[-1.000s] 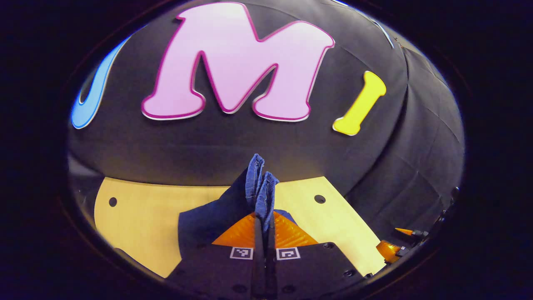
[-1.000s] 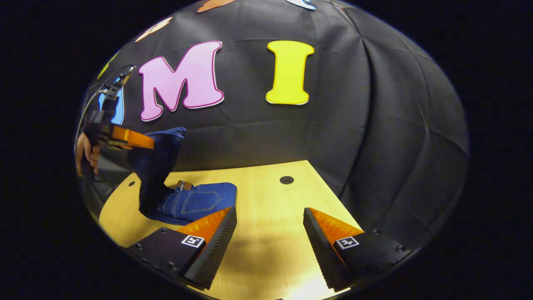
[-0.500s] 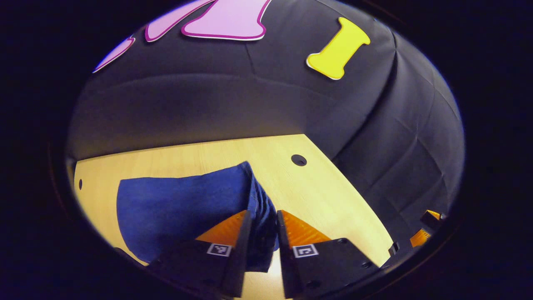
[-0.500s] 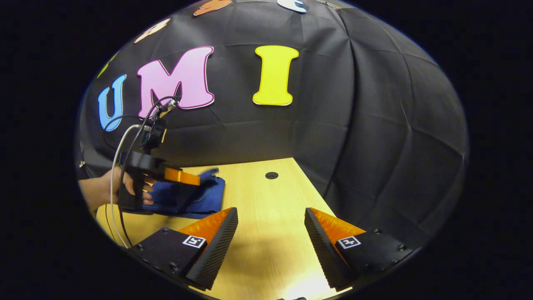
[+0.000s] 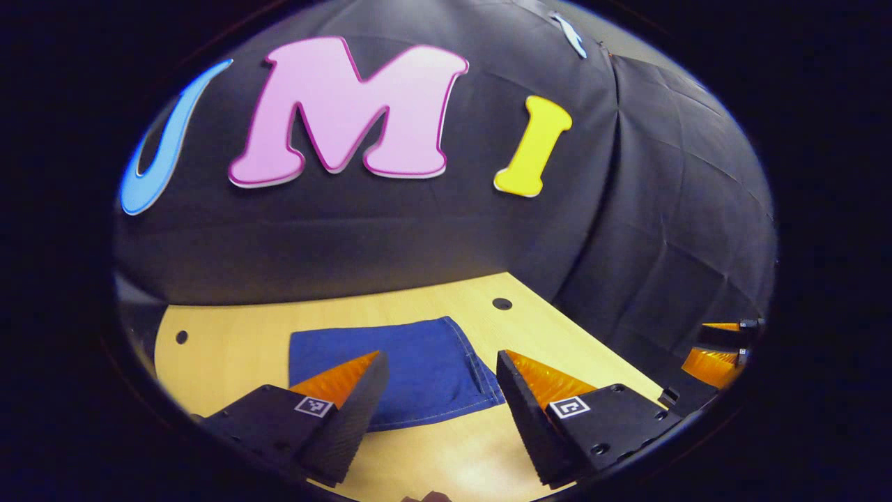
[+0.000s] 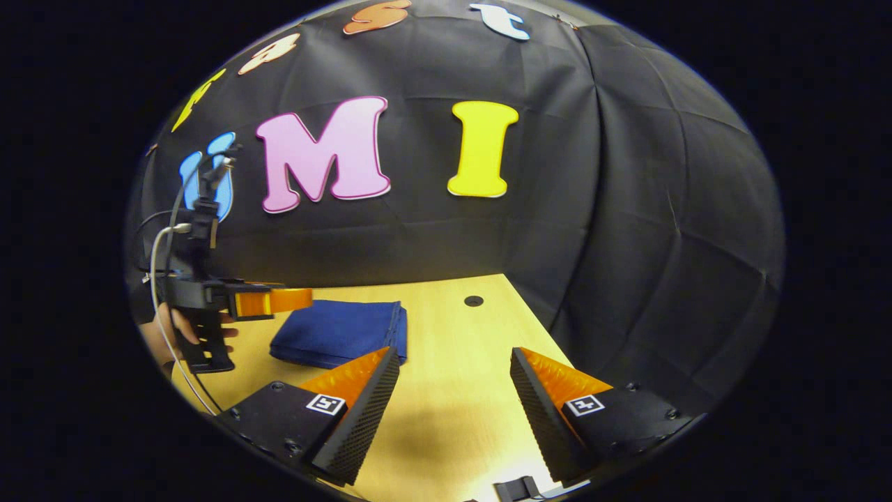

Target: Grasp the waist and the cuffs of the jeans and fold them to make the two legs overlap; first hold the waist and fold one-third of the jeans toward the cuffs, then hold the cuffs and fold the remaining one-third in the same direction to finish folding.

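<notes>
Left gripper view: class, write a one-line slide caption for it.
Open left gripper above folded jeans lying flat on the wooden table.

Blue jeans (image 5: 411, 366) lie folded into a flat, compact rectangle (stitched hem along one edge) on the wooden table (image 5: 230, 348).
</notes>
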`<state>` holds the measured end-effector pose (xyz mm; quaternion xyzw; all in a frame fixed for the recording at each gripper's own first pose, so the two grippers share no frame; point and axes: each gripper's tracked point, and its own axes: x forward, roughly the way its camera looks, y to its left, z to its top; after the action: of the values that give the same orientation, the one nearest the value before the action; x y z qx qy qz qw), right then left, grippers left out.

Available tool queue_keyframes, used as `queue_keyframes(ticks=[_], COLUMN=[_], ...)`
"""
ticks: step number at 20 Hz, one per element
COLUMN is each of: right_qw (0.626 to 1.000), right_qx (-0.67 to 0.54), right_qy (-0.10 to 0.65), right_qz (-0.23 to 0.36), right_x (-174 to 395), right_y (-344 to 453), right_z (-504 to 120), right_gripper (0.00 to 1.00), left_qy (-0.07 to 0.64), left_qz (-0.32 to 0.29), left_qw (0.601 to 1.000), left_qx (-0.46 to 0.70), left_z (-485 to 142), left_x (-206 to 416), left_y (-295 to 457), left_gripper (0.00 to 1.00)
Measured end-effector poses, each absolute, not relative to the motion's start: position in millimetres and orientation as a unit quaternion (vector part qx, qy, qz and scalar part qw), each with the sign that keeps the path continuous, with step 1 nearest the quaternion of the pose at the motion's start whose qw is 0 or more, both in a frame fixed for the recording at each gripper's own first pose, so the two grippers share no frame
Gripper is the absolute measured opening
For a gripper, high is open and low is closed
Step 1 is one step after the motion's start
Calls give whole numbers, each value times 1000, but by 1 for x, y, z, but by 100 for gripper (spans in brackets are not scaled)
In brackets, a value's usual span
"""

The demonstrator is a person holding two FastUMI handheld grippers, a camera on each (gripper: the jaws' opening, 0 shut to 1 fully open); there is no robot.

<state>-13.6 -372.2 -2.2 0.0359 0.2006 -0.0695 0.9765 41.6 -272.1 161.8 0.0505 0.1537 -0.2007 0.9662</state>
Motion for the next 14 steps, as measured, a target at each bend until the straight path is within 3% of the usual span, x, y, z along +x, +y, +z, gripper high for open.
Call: queue_keyframes(ticks=[8,14], right_qw=[993,996], right_qx=[44,32], right_qy=[107,84], right_qz=[-36,17], right_x=[-70,-119], right_y=[-276,-203], right_z=[87,93], right_gripper=[98,98], left_qy=[20,-49], left_qz=[-121,-40], left_qw=[992,998], left_qx=[19,-6], left_z=[276,280], left_x=[-130,-227], left_y=[-151,-81], left_gripper=[96,96])
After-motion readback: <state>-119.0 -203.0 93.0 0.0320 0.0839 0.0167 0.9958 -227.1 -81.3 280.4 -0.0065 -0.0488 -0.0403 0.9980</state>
